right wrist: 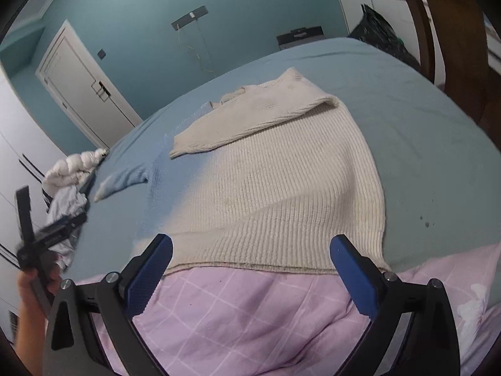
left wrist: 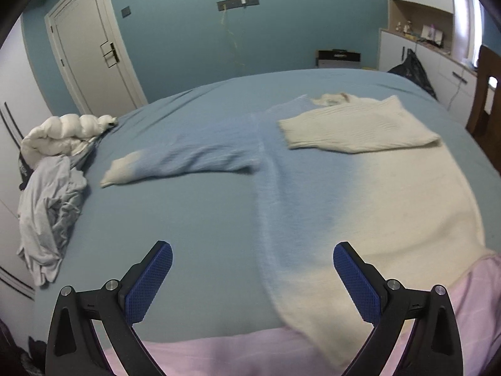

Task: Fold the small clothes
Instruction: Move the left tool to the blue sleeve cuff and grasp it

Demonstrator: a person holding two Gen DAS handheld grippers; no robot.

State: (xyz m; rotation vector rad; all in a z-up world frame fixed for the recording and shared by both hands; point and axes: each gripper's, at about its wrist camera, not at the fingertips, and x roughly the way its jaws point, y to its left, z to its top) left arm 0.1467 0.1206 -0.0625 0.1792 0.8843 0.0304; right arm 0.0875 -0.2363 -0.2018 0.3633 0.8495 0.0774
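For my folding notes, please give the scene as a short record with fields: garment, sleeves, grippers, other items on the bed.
garment: blue-and-cream knit sweater, flat on the blue bedsheet
right sleeve: cream sleeve folded across the chest
left sleeve: blue sleeve spread out sideways
left gripper: open, empty
right gripper: open, empty, over the hem
other items: white puffer jacket, grey garment, pink quilt

Left hand-held gripper (right wrist: 47, 235) motion-blurred at the right wrist view's left edge, jaw state indistinguishable; hand (right wrist: 31, 294) beneath it cut off by the lens rim; sweater (left wrist: 360, 206) softened by blur in the left wrist view, knit texture lost; shelf ornaments (left wrist: 419, 29) too small to identify; chair (right wrist: 444, 31) cropped by the frame edge.
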